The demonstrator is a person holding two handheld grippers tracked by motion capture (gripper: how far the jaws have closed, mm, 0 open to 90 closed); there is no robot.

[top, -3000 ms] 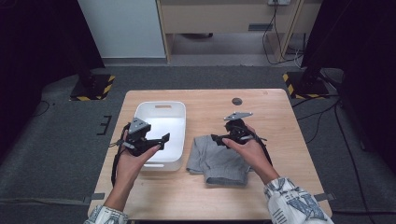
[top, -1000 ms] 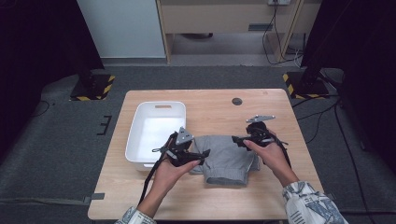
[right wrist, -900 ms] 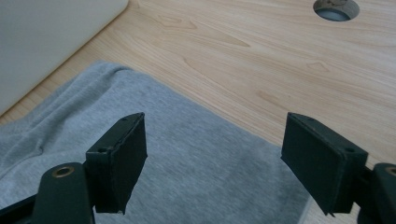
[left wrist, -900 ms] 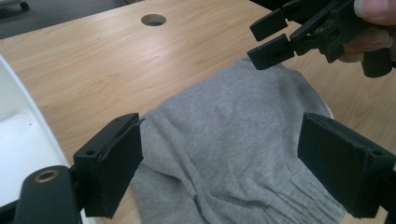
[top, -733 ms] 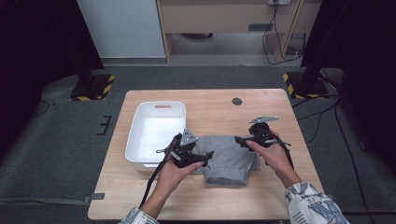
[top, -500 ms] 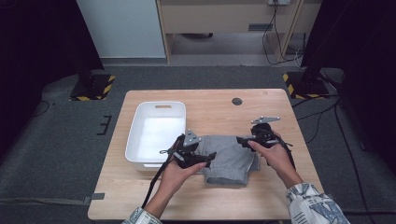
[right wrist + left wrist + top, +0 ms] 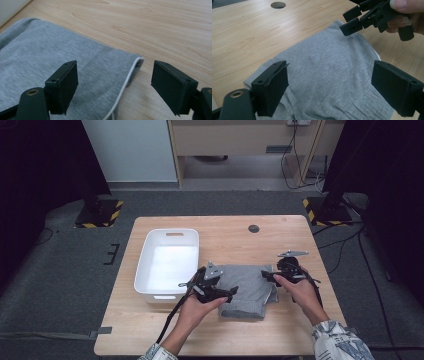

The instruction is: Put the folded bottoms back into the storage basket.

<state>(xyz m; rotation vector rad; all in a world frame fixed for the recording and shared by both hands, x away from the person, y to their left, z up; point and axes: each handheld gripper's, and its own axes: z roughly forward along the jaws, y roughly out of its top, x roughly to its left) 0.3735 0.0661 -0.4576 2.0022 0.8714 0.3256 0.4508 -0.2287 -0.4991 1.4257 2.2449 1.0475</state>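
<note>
On the table (image 7: 300,330) our folded grey garment (image 7: 247,287) is lying long axis toward us; we are holding left gripper (image 7: 227,293) and right gripper (image 7: 267,276) released, flanking it.

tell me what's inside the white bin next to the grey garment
The white bin looks empty in the high view: only its bare white floor shows. The inner face of its near wall is hidden by the rim, and the left tongs hang over the grey garment beside it.
</note>
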